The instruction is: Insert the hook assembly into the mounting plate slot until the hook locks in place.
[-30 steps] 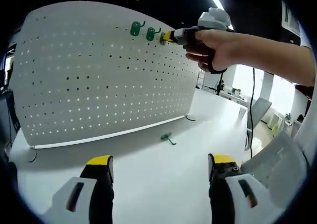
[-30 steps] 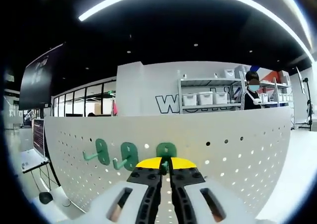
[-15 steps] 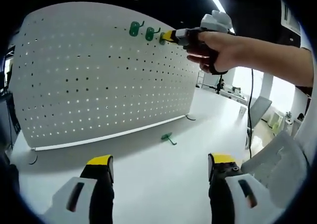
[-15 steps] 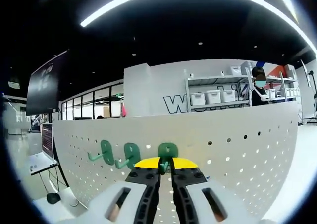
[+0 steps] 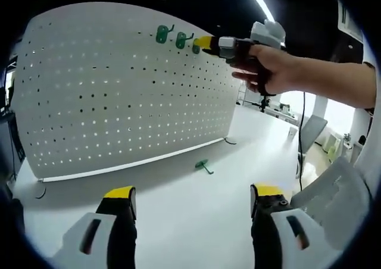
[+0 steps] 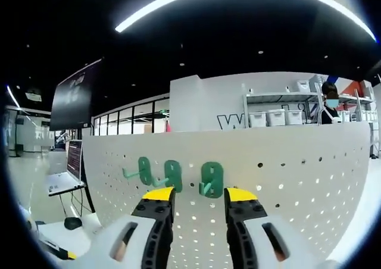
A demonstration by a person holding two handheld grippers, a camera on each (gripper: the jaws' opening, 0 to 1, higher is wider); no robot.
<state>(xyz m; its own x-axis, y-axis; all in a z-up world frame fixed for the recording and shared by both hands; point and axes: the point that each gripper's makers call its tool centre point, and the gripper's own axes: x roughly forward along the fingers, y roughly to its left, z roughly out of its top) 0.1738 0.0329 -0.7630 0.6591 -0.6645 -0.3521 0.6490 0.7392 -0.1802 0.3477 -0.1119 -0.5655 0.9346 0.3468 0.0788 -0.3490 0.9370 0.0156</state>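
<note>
Left gripper view: left hand-held gripper (image 5: 193,200) hangs low over the white tabletop (image 5: 178,209), jaws wide apart, holding nothing. One spare green hook (image 5: 202,166) lies near the pegboard (image 5: 119,84) foot. Up top, right hand-held gripper (image 5: 205,42) sits at the third hook.

Right gripper view: right hand-held gripper (image 6: 196,193) w/ jaws parted, empty, either side of the third hook (image 6: 211,180), which hangs seated beside two others. Insertion looks done; lock unconfirmed, one hook left.

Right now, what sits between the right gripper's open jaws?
In the right gripper view, the right gripper stands open with the third green hook between its jaws, mounted on the pegboard and untouched.
</note>
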